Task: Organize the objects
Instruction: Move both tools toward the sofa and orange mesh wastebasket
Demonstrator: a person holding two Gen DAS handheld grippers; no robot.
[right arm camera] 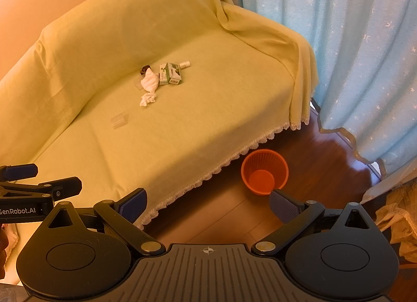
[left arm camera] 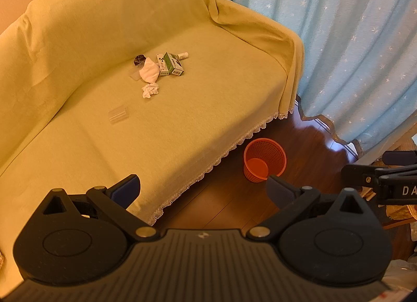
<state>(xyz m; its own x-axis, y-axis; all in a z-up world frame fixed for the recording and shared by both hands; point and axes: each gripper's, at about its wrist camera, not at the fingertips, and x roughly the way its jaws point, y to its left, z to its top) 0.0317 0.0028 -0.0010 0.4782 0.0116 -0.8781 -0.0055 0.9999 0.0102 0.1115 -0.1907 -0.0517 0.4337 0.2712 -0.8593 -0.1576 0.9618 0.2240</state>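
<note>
Judging from both views, nothing is sorted yet: the bin (left arm camera: 264, 160) at lower right of centre looks empty, and the clutter sits untouched on the sofa (left arm camera: 182, 125).

Left gripper (left arm camera: 203, 190) is spread wide, nothing held. Right gripper (right arm camera: 208, 204) is likewise spread, nothing held. Both are held low in frame, well apart from the clutter, over the sofa's front edge and the floor (left arm camera: 299, 140).

Clutter is grouped at upper centre of the seat: boxes (left arm camera: 170, 63), a small bottle (left arm camera: 183, 55) just beside them, a white cloth (left arm camera: 149, 69) touching the boxes, a dark round item (left arm camera: 139, 60) behind the cloth, a crumpled tissue (left arm camera: 150, 89) just below. A clear case (left arm camera: 118, 114) lies apart, left of centre; a second clear piece is half hidden under the cloth, identity not clear.

Left to do, as judged: everything. Tissue probably goes to the bin.

Nothing is seen blocking the reach. The curtain (left arm camera: 338, 41) fills the right side, near the bin. A cloth heap is seen at far right edge.
</note>
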